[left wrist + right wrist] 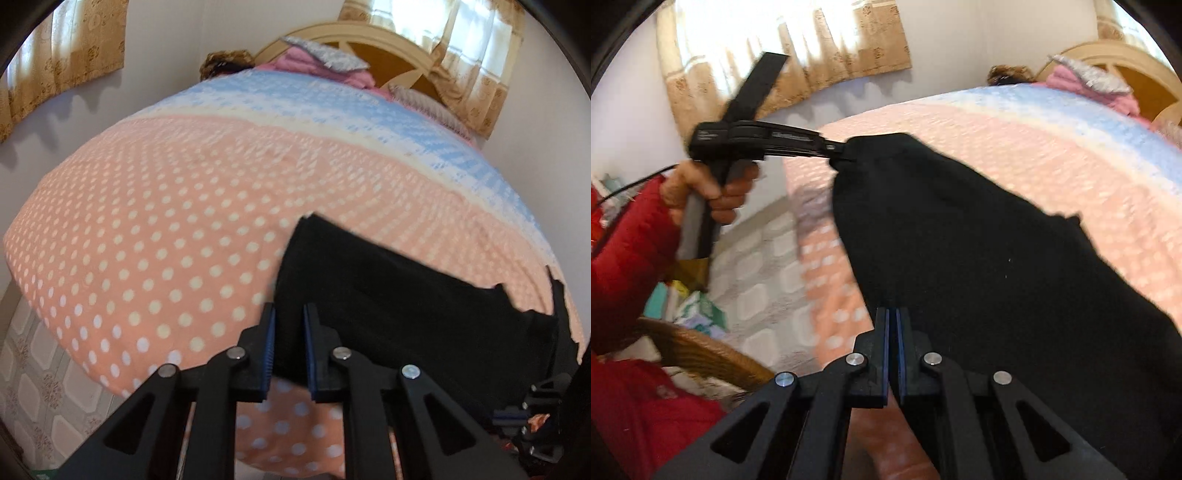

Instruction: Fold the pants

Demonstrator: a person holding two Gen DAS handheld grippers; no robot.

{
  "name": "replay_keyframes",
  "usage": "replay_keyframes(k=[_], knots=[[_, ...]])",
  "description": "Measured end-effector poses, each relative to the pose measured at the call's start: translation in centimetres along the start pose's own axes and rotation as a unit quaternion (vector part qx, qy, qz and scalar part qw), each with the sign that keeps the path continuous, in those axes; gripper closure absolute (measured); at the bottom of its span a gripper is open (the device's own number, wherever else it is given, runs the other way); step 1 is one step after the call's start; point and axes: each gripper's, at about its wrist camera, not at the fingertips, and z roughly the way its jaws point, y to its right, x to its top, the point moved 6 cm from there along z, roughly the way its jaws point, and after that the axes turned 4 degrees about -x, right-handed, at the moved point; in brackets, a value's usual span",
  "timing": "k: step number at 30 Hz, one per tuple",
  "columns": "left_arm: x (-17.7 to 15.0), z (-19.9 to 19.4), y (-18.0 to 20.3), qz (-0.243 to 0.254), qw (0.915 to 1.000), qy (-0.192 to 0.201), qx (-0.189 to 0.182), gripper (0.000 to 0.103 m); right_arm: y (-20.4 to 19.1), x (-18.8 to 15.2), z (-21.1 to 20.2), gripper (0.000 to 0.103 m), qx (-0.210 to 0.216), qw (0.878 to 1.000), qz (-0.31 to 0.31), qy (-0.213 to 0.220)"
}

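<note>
Clearly the black pants [979, 251] are lifted over the polka-dot bedspread [147, 221], filling the centre and lower right of the right wrist view and the lower right of the left wrist view; one corner is pinched in the left gripper [842, 153], which reaches in from the upper left of the right wrist view, its jaws clamped on the cloth; in its own view the left gripper's blue-padded fingers [269, 332] stand a narrow way apart with dark fabric between them; the right gripper [894, 328] at the bottom centre has its jaws nearly together on the pants' lower edge (the contact itself is dark and hard to read); a hand [709, 192] in a red sleeve [631, 251] grips the left tool's handle; beyond lie a pink pillow [295, 61], a cream headboard [373, 40] and patterned curtains [62, 59]; a wicker basket [701, 354] sits at lower left.
</note>
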Motion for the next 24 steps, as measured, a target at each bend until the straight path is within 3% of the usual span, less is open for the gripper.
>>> replay_keyframes(k=[3, 5, 7, 10, 12, 13, 14, 16, 18, 21, 24], knots=[[-0.6, 0.7, -0.8, -0.011, 0.9995, -0.005, 0.028, 0.069, 0.1, -1.1, 1.4, 0.099, -0.018, 1.000, -0.003, -0.004], [-0.2, -0.3, -1.0, -0.020, 0.9984, 0.010, 0.051, 0.068, 0.9, -0.9, 1.0, 0.097, 0.005, 0.999, 0.031, 0.004], [0.8, -2.3, -1.2, -0.018, 0.9939, 0.045, 0.098, 0.060, 2.1, -0.2, -0.2, 0.097, 0.036, 0.996, 0.084, 0.000], [2.1, -4.8, 0.6, 0.018, 0.9851, 0.113, 0.129, 0.053, 4.7, 1.8, -4.3, 0.095, 0.084, 0.982, 0.158, 0.066], [2.2, -4.8, 2.8, 0.052, 0.9840, 0.128, 0.112, 0.053, 7.4, 2.7, -6.6, 0.075, 0.085, 0.971, 0.196, 0.105], [2.0, -4.4, 4.0, 0.068, 0.9838, 0.130, 0.103, 0.053, 9.0, 3.0, -7.4, 0.045, 0.074, 0.967, 0.212, 0.120], [1.7, -3.9, 5.2, 0.081, 0.9839, 0.132, 0.090, 0.053, 10.3, 3.4, -8.0, 0.029, 0.054, 0.964, 0.222, 0.135], [0.4, -1.5, 7.1, 0.091, 0.9880, 0.107, 0.064, 0.054, 12.6, 3.9, -8.5, 0.029, 0.032, 0.960, 0.232, 0.156], [-0.6, 0.4, 8.0, 0.092, 0.9907, 0.085, 0.054, 0.057, 13.8, 4.5, -7.0, 0.029, 0.044, 0.960, 0.246, 0.127], [-2.0, 2.7, 8.7, 0.102, 0.9902, 0.065, 0.070, 0.058, 13.8, 4.7, -4.0, 0.029, 0.042, 0.969, 0.231, 0.077], [-2.5, 3.3, 9.0, 0.101, 0.9899, 0.066, 0.074, 0.058, 12.9, 4.1, -0.3, 0.029, 0.026, 0.974, 0.226, 0.020]])
